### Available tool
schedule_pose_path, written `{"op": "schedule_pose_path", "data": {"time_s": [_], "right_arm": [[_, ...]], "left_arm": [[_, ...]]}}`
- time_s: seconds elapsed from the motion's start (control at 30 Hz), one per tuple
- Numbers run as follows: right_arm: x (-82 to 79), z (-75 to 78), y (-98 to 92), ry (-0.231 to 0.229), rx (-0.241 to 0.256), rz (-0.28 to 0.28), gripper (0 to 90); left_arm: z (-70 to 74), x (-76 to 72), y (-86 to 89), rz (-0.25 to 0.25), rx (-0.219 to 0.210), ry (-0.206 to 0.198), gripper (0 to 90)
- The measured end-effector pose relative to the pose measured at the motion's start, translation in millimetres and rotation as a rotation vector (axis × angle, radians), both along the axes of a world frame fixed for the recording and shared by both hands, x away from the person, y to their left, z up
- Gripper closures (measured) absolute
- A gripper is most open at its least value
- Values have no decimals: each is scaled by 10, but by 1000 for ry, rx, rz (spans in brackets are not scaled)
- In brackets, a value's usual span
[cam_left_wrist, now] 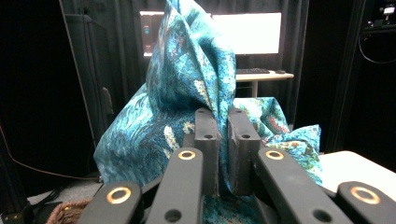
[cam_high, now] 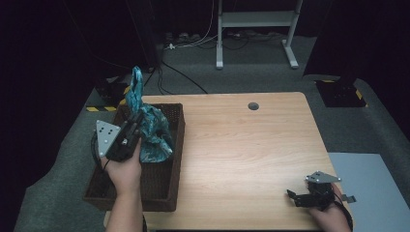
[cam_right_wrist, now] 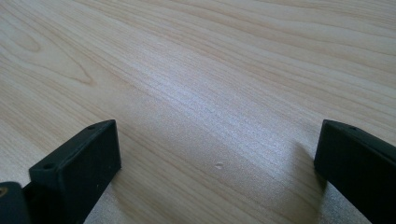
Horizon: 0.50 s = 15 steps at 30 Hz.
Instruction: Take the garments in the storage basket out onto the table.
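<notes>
A teal patterned cloth (cam_high: 151, 128) rises in a peak out of a dark wicker basket (cam_high: 176, 159) at the table's left side. My left gripper (cam_high: 136, 122) is shut on a fold of that cloth; in the left gripper view the cloth (cam_left_wrist: 187, 84) stands tall between and behind the closed jaws, with the gripper (cam_left_wrist: 223, 149) pinching it. My right gripper (cam_high: 293, 195) rests low over the table's front right corner, open, with only bare wood between its jaws (cam_right_wrist: 217, 154).
The light wooden table (cam_high: 241, 154) has a round cable hole (cam_high: 253, 106) near its far edge. A grey panel (cam_high: 372, 188) lies to the right of the table. A white desk frame (cam_high: 256, 29) and cables stand on the floor beyond.
</notes>
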State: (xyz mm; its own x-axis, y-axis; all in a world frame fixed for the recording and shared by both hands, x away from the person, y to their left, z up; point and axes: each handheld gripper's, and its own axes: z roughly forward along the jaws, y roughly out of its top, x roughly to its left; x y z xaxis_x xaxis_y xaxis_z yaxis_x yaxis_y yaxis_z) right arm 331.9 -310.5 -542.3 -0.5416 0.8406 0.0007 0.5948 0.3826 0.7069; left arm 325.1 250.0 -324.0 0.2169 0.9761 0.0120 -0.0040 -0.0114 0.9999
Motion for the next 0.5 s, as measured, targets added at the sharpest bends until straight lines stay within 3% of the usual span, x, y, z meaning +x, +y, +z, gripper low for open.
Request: {"op": "schedule_pose_path", "data": {"time_s": [0.5], "right_arm": [[0, 0, 0, -1, 0, 3, 3]], "left_arm": [[192, -21, -27, -4, 3, -35, 847]]}}
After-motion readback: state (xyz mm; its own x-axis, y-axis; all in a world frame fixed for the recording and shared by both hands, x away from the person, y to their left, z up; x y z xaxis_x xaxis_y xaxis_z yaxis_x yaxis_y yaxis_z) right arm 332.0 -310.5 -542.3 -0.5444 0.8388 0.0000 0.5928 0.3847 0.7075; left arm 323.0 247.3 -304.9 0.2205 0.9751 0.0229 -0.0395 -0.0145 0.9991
